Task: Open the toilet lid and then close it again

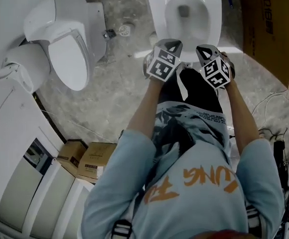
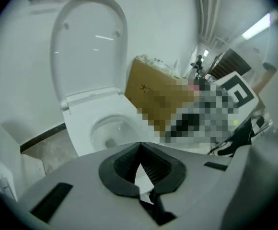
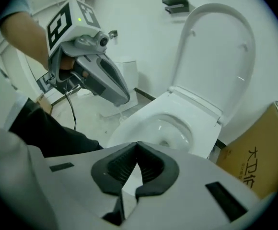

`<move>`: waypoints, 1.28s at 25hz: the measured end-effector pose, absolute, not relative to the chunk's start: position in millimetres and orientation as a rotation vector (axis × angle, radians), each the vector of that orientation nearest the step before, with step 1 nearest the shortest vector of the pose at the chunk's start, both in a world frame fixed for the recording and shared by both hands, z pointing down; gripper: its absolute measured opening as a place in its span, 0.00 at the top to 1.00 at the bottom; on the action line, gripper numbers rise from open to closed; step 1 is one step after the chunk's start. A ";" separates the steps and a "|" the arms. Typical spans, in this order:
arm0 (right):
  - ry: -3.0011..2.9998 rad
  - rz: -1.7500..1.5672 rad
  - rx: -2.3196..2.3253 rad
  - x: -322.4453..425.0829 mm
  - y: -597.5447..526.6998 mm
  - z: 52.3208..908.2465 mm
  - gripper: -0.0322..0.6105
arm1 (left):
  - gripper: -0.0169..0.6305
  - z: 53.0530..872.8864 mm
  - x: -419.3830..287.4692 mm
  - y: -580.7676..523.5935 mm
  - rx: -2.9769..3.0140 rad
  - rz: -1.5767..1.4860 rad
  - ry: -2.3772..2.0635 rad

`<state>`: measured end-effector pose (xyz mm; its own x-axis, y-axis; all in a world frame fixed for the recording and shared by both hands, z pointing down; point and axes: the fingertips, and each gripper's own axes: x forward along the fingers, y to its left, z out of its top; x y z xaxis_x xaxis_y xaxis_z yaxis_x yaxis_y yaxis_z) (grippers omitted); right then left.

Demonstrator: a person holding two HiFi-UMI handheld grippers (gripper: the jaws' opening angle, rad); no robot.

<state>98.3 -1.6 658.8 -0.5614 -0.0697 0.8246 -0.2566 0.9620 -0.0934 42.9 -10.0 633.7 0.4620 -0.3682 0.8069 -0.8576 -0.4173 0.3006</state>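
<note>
Lid (image 3: 215, 47) is up, standing near-vertical vs the wall (image 2: 167, 18), upper right of right gripper view and upper left of left gripper view. In head view the toilet (image 1: 157, 14) sits top centre with the bowl (image 1: 187, 11) open to us. So the open step looks done and close is pending, imo.

Grippers: left gripper (image 2: 140, 144) has its jaws together, nothing btwn the pads. Right gripper (image 3: 138, 143) same: pads meeting at the tips, empty. Neither touches the toilet.

Handling (our guess): the lid is moulded plastic, so light, stiff, glossy and slippery for rubber pads. It pivots on the hinge (image 3: 196, 102) at the rear of the bowl. Best hold is the free top edge, farthest from the hinge. Pinch the rim or hook a jaw behind it, tho there's little gap to the wall. Can't tell if it's soft-close, so we'd lower it by hand rather than let it drop, or it may slam.

Pose: both forearms (image 1: 144, 108) reach fwd from the torso. The grippers sit side by side at centre of head view, close together, just short of the bowl's front rim. Both are angled down and fwd at the bowl, marker cubes facing the head cam.

Other stuff: second toilet (image 1: 67, 39), lid shut, upper left of head view; cardboard box (image 1: 271, 29) upper right, just beside our toilet.
</note>
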 end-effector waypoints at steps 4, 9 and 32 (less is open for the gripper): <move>-2.254 0.349 0.392 85.5 -34.0 600.8 0.93 | 0.93 567.0 16.6 -50.8 2.025 0.716 -1.236; -2.363 0.422 0.636 71.1 -88.0 520.0 0.93 | 0.93 481.2 -12.5 -95.4 2.077 0.510 -1.465; -2.546 0.107 1.117 14.2 -321.6 284.3 0.93 | 0.93 243.3 -104.2 -302.6 2.412 0.338 -1.737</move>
<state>14.2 -321.6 284.3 -0.6238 -0.6979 0.3518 -0.7251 0.6848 0.0729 -104.2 -302.6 243.3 0.3039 -0.9143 0.2678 -0.9480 -0.3180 -0.0100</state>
